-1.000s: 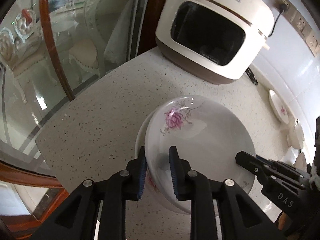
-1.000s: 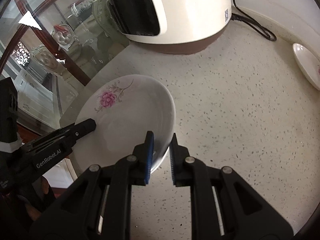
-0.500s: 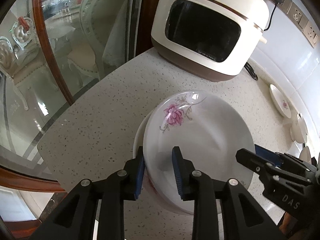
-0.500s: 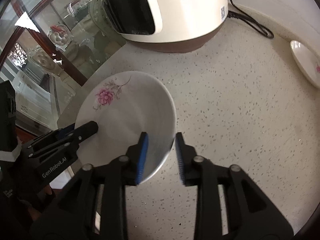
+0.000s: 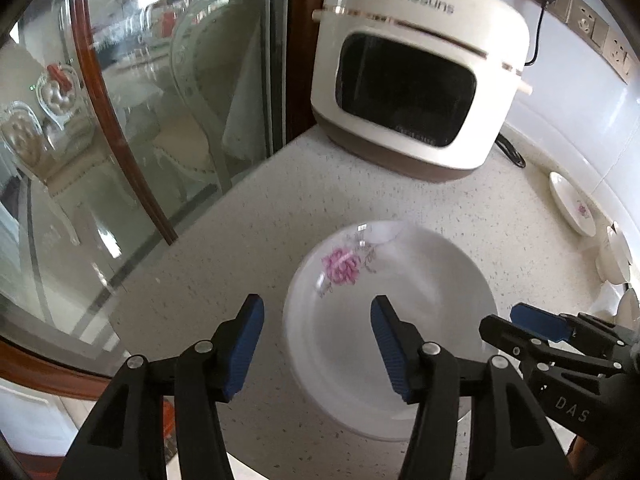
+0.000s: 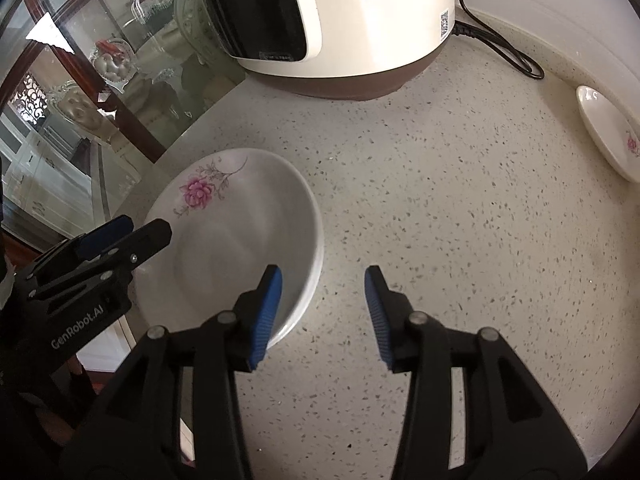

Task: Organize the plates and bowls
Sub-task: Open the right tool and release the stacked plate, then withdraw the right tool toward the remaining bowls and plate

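A white plate with a pink flower lies flat on the speckled counter, apparently on top of another plate. My left gripper straddles the plate's left rim. Its jaws are opening and the blue pads stand clear of the rim. My right gripper straddles the opposite rim with its jaws also opening, and neither pad touches the plate. Each gripper shows in the other's view: the right gripper at the plate's right edge, the left gripper at its left edge.
A cream cooker stands at the back with its cable trailing right. A small flowered dish and stacked bowls sit along the right wall. A glass partition and the counter's curved edge lie left.
Both grippers were shut on the plate's rim a second ago and now stand apart from it. The plate has settled flat. Both hands have barely shifted.
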`<control>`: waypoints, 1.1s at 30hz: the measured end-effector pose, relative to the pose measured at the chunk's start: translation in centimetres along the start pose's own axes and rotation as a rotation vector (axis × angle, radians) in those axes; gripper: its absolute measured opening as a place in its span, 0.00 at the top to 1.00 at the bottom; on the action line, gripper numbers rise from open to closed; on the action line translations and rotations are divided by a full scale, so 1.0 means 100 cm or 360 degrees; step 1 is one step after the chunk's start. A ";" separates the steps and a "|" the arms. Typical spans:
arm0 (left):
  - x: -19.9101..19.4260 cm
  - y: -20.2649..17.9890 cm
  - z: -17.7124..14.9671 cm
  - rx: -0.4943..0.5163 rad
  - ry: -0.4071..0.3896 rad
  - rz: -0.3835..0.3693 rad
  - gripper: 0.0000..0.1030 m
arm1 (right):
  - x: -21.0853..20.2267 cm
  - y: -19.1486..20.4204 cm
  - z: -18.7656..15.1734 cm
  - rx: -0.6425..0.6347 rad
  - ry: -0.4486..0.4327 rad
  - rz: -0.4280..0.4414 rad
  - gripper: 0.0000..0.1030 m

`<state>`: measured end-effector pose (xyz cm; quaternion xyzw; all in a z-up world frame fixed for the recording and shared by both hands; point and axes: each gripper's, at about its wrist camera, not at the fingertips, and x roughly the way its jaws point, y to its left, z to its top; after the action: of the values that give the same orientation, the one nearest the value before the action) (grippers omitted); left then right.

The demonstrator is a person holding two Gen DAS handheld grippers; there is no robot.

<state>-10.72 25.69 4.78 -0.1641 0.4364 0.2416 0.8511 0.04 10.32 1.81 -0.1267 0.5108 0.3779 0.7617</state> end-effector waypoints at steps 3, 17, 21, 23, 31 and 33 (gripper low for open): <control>-0.012 -0.006 0.008 0.0041 -0.0081 0.0026 0.42 | -0.003 -0.003 0.001 0.0034 -0.0022 0.0001 0.54; -0.086 -0.100 0.060 0.0362 -0.0377 -0.0133 0.11 | -0.125 -0.058 -0.001 0.0264 -0.0630 -0.0430 0.14; -0.092 -0.130 0.061 0.0438 -0.0385 -0.0210 0.09 | -0.152 -0.079 -0.014 0.0351 -0.0715 -0.0528 0.10; -0.093 -0.142 0.058 0.0477 -0.0383 -0.0241 0.09 | -0.160 -0.091 -0.024 0.0409 -0.0728 -0.0566 0.10; -0.091 -0.171 0.045 0.0550 -0.0358 -0.0311 0.08 | -0.179 -0.115 -0.053 0.0522 -0.0736 -0.0637 0.10; -0.092 -0.177 0.043 0.0557 -0.0352 -0.0313 0.08 | -0.182 -0.122 -0.057 0.0541 -0.0732 -0.0646 0.10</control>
<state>-2.69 10.68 15.95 -0.0282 0.3576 0.0945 0.9286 1.19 -9.40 12.77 -0.0084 0.3458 0.1469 0.9267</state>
